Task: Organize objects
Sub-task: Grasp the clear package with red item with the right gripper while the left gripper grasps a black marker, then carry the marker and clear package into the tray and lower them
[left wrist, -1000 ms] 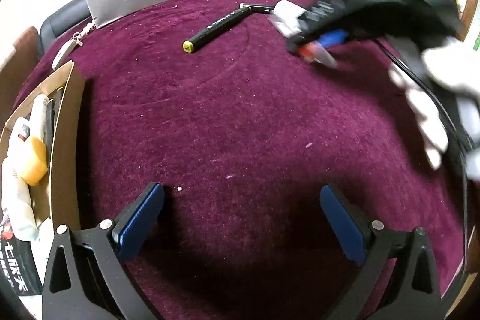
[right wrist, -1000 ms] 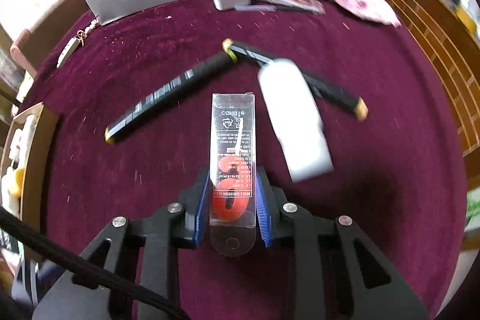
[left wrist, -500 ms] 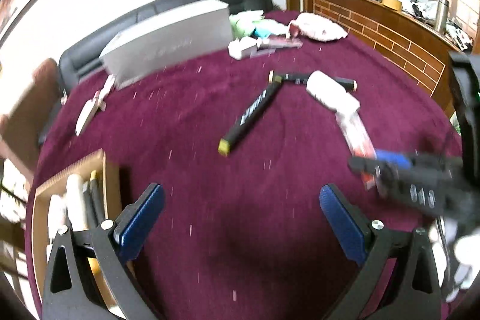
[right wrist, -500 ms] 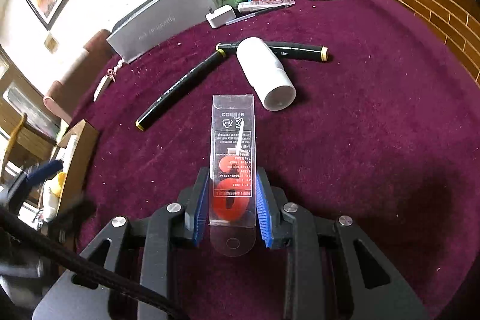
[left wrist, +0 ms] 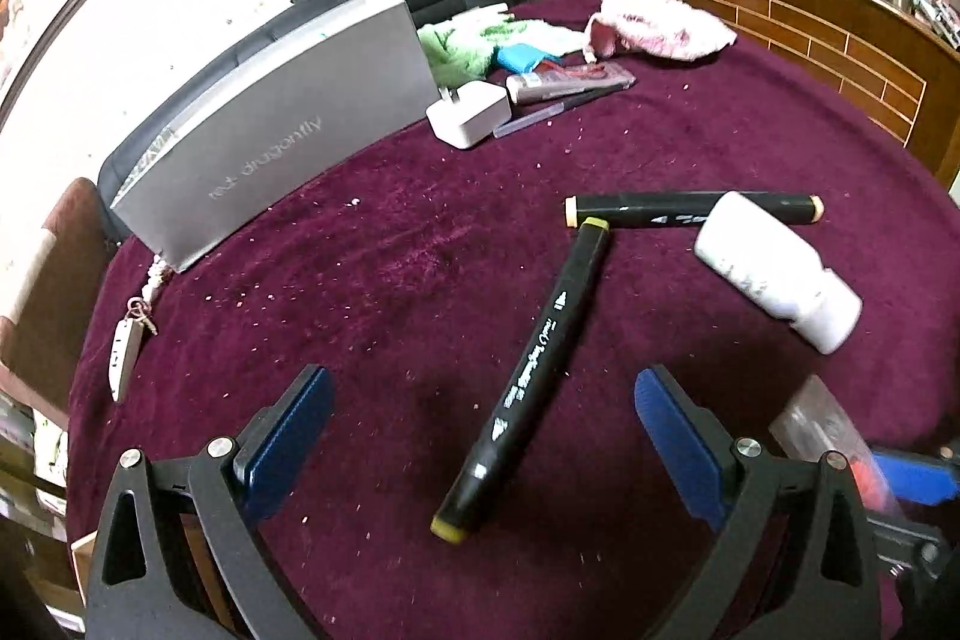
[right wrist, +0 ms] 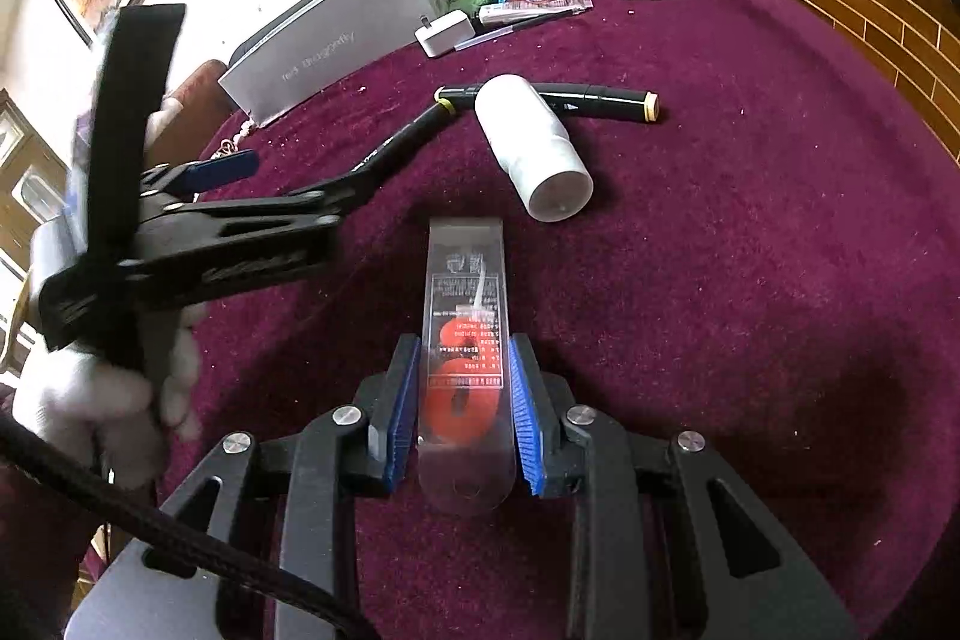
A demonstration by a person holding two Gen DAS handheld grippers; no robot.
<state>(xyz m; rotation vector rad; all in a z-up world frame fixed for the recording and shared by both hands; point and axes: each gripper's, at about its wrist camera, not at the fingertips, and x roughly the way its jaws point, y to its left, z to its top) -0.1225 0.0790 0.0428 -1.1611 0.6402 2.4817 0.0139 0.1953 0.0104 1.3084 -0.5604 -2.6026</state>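
Clear packet (right wrist: 467, 340) clamped in right tool (right wrist: 462, 400); left tool (left wrist: 480, 430) apart over marker (left wrist: 528, 376).

The grey box (left wrist: 282, 141) at ten o'clock on the tabletop reads "red dragonfly". The clear red-filled packet (right wrist: 467, 340) and nearer black marker (left wrist: 528, 370) bear print too small to read.

My left gripper (left wrist: 480, 436) hangs with jaws spread wide; my right gripper (right wrist: 465, 412) is clamped on a clear packet (right wrist: 467, 316)
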